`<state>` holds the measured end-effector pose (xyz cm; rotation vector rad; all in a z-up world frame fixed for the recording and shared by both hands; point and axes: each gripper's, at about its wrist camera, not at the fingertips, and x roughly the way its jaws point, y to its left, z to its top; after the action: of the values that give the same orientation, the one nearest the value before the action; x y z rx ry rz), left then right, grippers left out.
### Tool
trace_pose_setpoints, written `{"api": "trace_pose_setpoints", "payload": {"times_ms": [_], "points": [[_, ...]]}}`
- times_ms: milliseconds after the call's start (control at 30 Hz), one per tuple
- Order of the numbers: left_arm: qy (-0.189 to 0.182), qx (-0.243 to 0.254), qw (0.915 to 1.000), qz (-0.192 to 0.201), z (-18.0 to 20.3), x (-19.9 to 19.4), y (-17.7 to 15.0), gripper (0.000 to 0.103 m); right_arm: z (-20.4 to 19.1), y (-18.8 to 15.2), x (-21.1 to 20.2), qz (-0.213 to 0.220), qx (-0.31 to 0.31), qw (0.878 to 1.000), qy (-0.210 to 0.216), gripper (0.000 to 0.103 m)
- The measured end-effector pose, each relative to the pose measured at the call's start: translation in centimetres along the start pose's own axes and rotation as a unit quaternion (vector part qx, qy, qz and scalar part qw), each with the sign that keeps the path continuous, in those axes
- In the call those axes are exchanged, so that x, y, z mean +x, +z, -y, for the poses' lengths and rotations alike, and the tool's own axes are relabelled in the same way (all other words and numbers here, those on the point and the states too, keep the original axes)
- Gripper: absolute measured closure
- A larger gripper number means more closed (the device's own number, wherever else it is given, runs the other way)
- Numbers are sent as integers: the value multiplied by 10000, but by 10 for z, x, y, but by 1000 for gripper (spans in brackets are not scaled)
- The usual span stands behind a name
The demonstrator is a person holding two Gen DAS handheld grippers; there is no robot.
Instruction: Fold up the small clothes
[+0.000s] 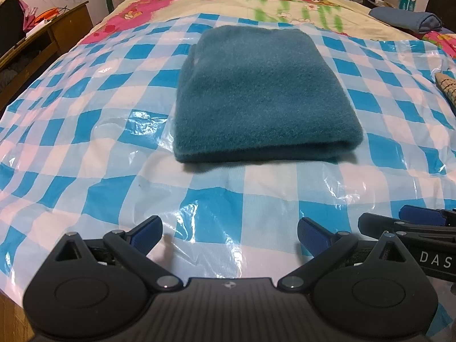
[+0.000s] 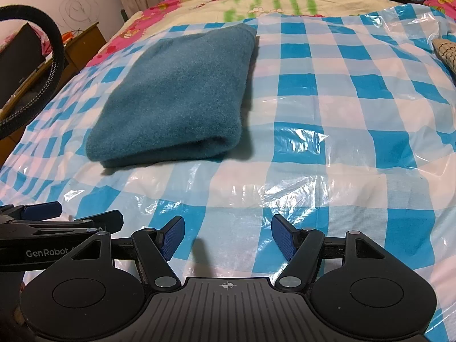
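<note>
A teal fleece garment lies folded into a thick rectangle on a blue-and-white checked plastic sheet spread over a bed; in the left wrist view it sits at the centre of the frame, folded edge toward the camera, and in the right wrist view it sits in the upper left of centre. The left tool is at the bottom of its frame, jaws spread wide, blue pads bare, nothing held, well short of the garment. The right tool is likewise at the bottom of its frame, jaws apart and empty, over the plastic sheet. Each tool shows at the lower edge of the other's view, so the two sit side by side. A floral bedsheet in pink, cream and green shows beyond the plastic at the top of the frame. A second folded blue cloth lies at the upper right, apart from the garment. A wooden cabinet stands at the upper left beside the bed. A ribbed beige item pokes in at the right edge; what it is cannot be told.
</note>
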<state>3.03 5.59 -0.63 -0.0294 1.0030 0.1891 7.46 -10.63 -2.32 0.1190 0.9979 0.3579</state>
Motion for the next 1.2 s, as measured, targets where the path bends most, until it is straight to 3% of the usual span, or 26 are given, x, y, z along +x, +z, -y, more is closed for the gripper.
{"api": "trace_pose_setpoints", "payload": {"times_ms": [1200], "points": [[47,15,10000,14,-1,-2,-1,0,0,-1,0,-35,28,10000,4,34]]}}
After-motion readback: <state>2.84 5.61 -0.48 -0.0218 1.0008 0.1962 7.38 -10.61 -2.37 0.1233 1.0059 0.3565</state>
